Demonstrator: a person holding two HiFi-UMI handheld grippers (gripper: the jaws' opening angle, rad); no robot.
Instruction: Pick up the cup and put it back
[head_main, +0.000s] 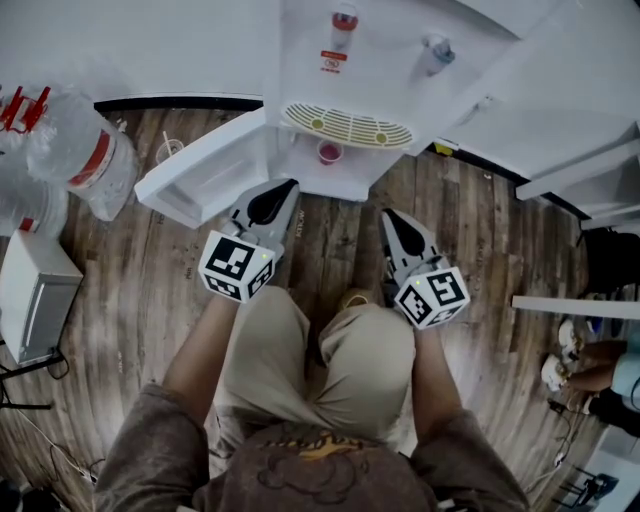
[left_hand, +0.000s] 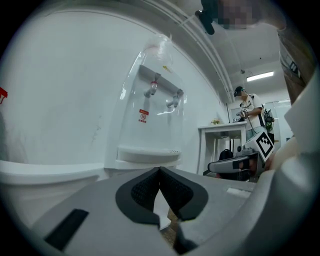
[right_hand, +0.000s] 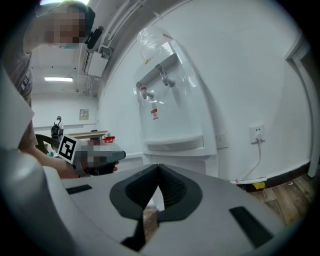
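A small red cup (head_main: 329, 152) stands in the open lower compartment of the white water dispenser (head_main: 380, 60), under its slotted drip tray (head_main: 345, 126). My left gripper (head_main: 283, 188) is held low in front of that compartment, to the cup's left, shut and empty. The right gripper (head_main: 390, 218) hovers further back on the right, also shut with nothing in it. In the left gripper view the jaws (left_hand: 160, 170) meet at the tip and face the dispenser (left_hand: 150, 125). The right gripper view shows the same: closed jaws (right_hand: 159, 166) facing the dispenser (right_hand: 170, 115). Neither gripper view shows the cup.
The compartment's white door (head_main: 200, 172) hangs open to the left, close to my left gripper. A large water bottle (head_main: 75, 150) and a grey box (head_main: 30, 290) sit on the wood floor at left. White furniture (head_main: 580, 170) and another person (head_main: 600, 375) are at right.
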